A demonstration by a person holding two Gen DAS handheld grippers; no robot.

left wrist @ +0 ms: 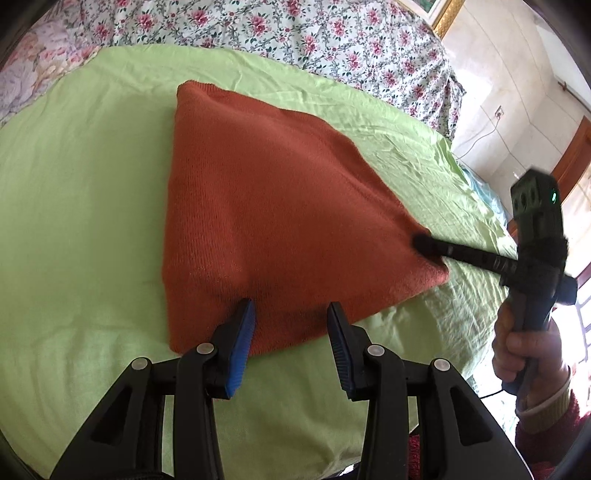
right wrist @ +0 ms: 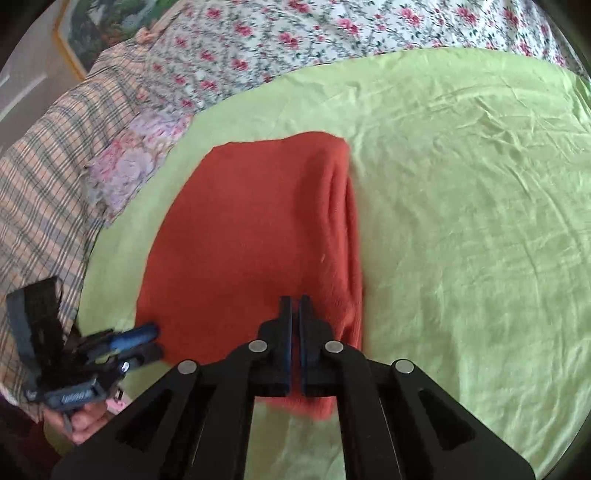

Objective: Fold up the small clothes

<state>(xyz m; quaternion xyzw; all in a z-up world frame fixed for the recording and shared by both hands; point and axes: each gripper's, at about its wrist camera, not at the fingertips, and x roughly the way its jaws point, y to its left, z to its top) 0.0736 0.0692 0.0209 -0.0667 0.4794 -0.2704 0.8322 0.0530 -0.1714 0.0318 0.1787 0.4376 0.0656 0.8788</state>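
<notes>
Rust-orange knit garment [left wrist: 266,206], folded, lies flat on the lime-green sheet [left wrist: 81,192] covering the bed, with a floral bedspread [left wrist: 295,33] beyond it. Left claw [left wrist: 291,325] stands spread with nothing between its blue pads, over the garment's near edge; right claw [right wrist: 294,317] is pressed together above the cloth, though whether it pinches any fabric cannot be told. No brand, label or writing is legible.

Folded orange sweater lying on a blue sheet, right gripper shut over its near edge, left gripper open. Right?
One thing is off: the sheet is light green, not blue, as the right wrist view shows. The rest holds: the folded orange sweater lies on it, the right gripper is shut over its near edge, and the left gripper is open.
</notes>
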